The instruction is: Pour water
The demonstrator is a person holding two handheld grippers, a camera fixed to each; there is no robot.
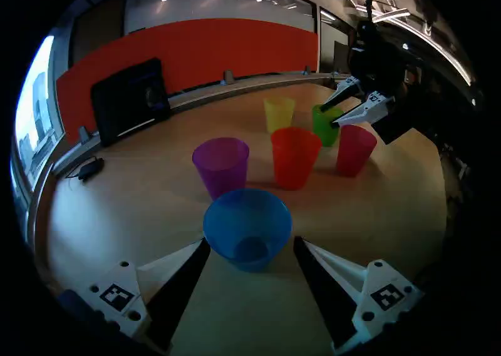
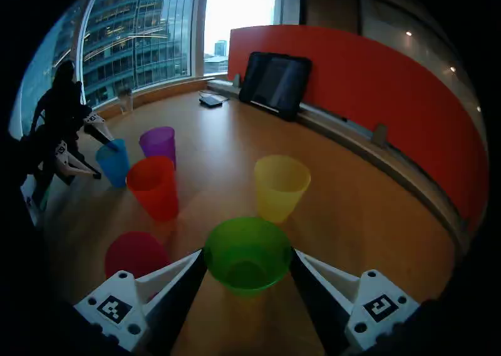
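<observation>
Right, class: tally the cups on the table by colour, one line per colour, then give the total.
blue cup: 1
purple cup: 1
orange cup: 1
yellow cup: 1
green cup: 1
red cup: 1
Total: 6 cups

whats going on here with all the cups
A person holds a gripper in each hand at a wooden table with six coloured cups. The left gripper has the blue cup between its fingers; the right gripper has the green cup between its own. Both stand upright on the table, and whether the fingers press on them is unclear. The purple cup, orange cup, red cup and yellow cup stand untouched. No pouring is under way.
</observation>
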